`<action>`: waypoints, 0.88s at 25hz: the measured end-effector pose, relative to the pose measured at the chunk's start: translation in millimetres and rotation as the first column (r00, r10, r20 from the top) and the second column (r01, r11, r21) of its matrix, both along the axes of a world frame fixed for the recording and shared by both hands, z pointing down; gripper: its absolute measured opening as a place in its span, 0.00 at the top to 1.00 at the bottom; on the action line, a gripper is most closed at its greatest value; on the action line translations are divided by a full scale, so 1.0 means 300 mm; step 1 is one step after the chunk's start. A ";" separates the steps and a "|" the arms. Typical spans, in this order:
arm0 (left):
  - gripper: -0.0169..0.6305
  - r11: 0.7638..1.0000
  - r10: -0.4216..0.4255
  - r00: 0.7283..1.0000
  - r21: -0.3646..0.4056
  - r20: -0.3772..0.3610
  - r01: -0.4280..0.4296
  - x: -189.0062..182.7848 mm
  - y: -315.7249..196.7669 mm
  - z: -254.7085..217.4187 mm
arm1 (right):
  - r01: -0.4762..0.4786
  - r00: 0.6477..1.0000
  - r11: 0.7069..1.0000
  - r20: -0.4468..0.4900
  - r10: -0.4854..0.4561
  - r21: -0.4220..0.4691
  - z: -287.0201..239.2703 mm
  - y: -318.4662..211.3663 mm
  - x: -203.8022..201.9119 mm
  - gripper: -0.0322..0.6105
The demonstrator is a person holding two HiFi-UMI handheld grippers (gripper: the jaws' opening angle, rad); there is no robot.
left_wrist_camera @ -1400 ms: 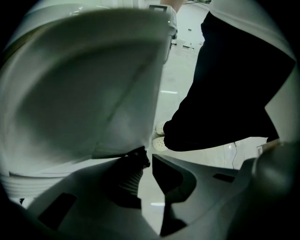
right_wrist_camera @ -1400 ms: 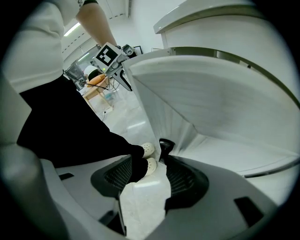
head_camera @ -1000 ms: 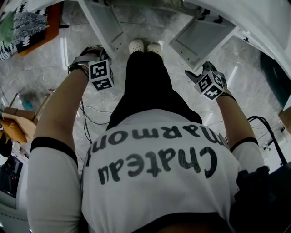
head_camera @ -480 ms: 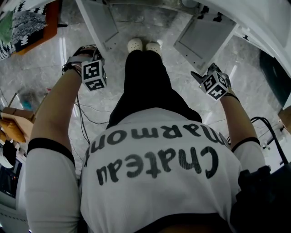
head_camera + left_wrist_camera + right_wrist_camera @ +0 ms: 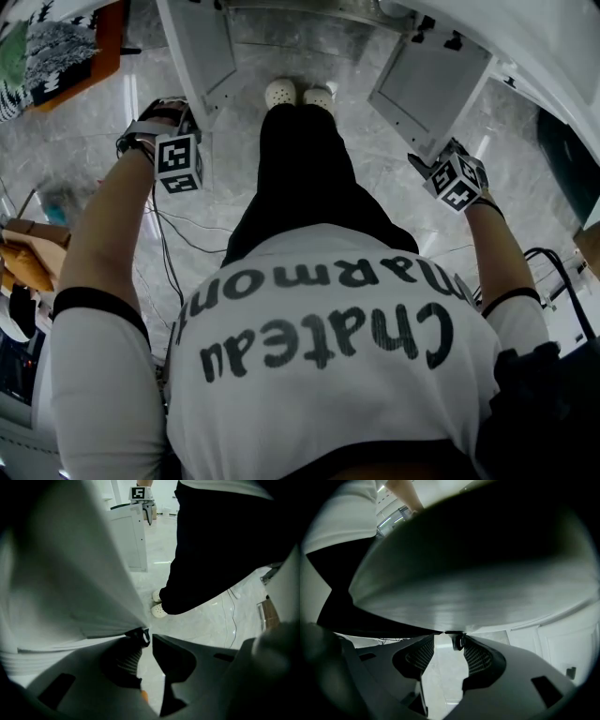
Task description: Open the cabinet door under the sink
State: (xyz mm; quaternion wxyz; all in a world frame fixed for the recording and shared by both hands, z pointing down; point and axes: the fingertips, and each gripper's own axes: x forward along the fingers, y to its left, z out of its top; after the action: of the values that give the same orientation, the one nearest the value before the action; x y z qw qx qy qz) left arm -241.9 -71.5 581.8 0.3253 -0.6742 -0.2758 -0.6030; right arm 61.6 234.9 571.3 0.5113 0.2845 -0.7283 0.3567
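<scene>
Under the white sink unit, two white cabinet doors stand swung out: the left door (image 5: 202, 42) and the right door (image 5: 429, 82). My left gripper (image 5: 176, 155) points down at the left door's free edge. In the left gripper view its jaws (image 5: 147, 641) are nearly together on a small dark knob (image 5: 141, 635) at the corner of that door (image 5: 70, 583). My right gripper (image 5: 457, 178) is at the right door's edge. Its jaws (image 5: 449, 649) have just been closing, with a small round knob (image 5: 458, 642) between them by the right pad and a gap on the left.
The person's legs and white shoes (image 5: 298, 94) stand between the two doors on a grey marble floor (image 5: 84, 141). Cables (image 5: 178, 244) trail on the floor at left. Wooden items (image 5: 23, 253) lie at the far left; a dark object (image 5: 567, 150) is at the right.
Both doors have swung wider apart. The left gripper has moved left with its door's edge; the right gripper has moved right along with the right door.
</scene>
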 end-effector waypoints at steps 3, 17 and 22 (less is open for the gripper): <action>0.90 0.998 0.058 0.998 0.004 0.023 -0.058 -0.038 -0.027 -0.001 | -0.003 1.000 1.000 -0.012 0.003 -0.001 0.002 0.021 0.024 0.66; 0.87 1.000 0.001 1.000 0.003 0.013 -0.001 -0.124 -0.091 -0.024 | -0.197 0.976 0.980 -0.097 0.194 -0.020 0.004 0.074 0.150 0.74; 0.87 0.996 -0.090 0.996 0.028 -0.004 0.090 -0.134 -0.128 -0.026 | -0.258 0.956 0.965 -0.156 0.250 -0.036 0.000 0.083 0.202 0.75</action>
State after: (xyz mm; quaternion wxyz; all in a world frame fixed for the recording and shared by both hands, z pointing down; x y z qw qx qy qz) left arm -282.1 -110.0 574.0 0.3075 -0.6823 -0.2360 -0.6198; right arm 122.1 260.0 571.4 0.5225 0.3873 -0.6347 0.4173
